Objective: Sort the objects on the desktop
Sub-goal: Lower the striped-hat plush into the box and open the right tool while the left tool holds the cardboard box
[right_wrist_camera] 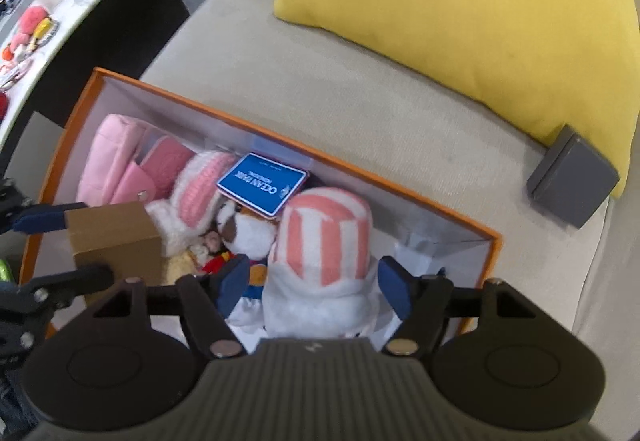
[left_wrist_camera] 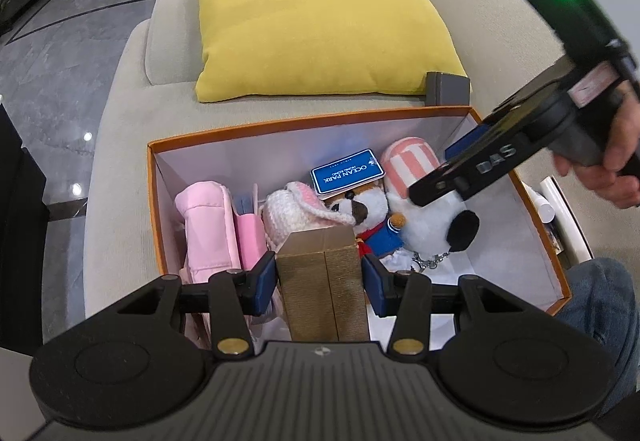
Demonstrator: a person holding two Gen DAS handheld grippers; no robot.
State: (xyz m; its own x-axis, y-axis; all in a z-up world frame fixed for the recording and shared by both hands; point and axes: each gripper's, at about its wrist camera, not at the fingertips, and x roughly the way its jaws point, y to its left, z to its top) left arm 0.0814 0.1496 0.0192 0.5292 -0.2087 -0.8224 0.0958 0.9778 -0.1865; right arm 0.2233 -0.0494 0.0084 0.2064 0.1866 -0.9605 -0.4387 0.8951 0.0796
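Note:
An orange storage box (left_wrist_camera: 288, 123) with a white inside sits on a beige sofa. My left gripper (left_wrist_camera: 322, 275) is shut on a gold cardboard box (left_wrist_camera: 324, 281), held upright over the near side of the storage box; the right wrist view shows the gold cardboard box (right_wrist_camera: 116, 237) at the left. My right gripper (right_wrist_camera: 315, 285) points down into the storage box (right_wrist_camera: 276, 135) and stands open. A white plush with a pink-striped hat (right_wrist_camera: 324, 237) lies between its pads without touching them. A blue Ocean Park card (left_wrist_camera: 347, 171), a knitted bunny (left_wrist_camera: 300, 207) and a pink pouch (left_wrist_camera: 204, 225) lie inside.
A yellow cushion (left_wrist_camera: 320, 17) lies on the sofa (left_wrist_camera: 120, 145) behind the storage box, with a small grey box (left_wrist_camera: 447, 88) at its corner. A white table with small toys (right_wrist_camera: 44, 13) stands far left. A person's hand (left_wrist_camera: 612, 169) and jeans-clad knee (left_wrist_camera: 600, 297) are at the right.

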